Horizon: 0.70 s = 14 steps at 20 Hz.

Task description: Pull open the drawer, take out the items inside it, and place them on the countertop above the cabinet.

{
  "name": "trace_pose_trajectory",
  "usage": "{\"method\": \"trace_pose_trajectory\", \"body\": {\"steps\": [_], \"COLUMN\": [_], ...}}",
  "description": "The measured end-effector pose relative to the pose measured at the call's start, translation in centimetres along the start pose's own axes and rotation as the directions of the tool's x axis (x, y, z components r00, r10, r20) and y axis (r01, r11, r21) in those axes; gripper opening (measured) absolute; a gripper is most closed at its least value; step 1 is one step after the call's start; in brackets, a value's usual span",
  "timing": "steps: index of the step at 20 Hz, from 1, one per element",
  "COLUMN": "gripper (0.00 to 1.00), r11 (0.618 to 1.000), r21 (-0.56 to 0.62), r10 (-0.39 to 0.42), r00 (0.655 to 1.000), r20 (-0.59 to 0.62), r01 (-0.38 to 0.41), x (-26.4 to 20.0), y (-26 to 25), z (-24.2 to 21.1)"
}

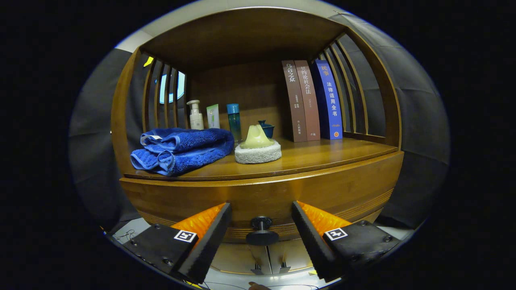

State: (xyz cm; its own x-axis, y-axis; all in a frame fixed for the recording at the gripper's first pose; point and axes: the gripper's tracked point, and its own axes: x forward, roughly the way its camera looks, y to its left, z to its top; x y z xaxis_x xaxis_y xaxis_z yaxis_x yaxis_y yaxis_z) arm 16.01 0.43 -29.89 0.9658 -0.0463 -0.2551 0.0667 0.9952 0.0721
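Item one: the curved wooden drawer front (pixel 262 197) of the brown cabinet, closed, directly beyond our fingers. We judge it stiff and moderately heavy, likely to slide only under a straight, steady pull.

Hold point: the small dark round knob (pixel 262 224) at the drawer's lower middle, hard and smooth, possibly slippery. It sits between our fingers, neither touching it. Our gripper (pixel 262 225) stands wide apart, holding nothing.

Drawer contents: hidden; we cannot tell what lies inside.

The table (pixel 322 155) above the drawer, a polished wooden top under a slatted hutch, carries:
- a folded blue terry towel (pixel 181 149), soft, at the left front;
- a pale yellow-green cone-shaped piece on a round white fluffy pad (pixel 258 153), just beside the towel;
- a small dark blue lidded cup (pixel 266 129) behind it, likely fragile;
- a white pump bottle (pixel 196 115), a white-and-green tube (pixel 213 116) and a teal bottle (pixel 233 120), upright at the back;
- two brown books (pixel 300 100) and a blue book (pixel 328 100), upright at the right.

Free space remains at the right front.
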Motion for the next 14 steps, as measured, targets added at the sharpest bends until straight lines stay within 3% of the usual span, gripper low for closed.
{"method": "trace_pose_trajectory", "body": {"steps": [10, 14], "gripper": [0.99, 1.00], "r11": [0.999, 0.999], "r21": [-0.038, -0.037], "r10": [-0.010, -0.003], "r00": [1.000, 1.000], "r20": [-0.011, 0.024], "r01": [0.010, 0.004], "x": [-0.3, -1.9], "y": [-0.4, -0.3], "z": [0.0, 2.1]}}
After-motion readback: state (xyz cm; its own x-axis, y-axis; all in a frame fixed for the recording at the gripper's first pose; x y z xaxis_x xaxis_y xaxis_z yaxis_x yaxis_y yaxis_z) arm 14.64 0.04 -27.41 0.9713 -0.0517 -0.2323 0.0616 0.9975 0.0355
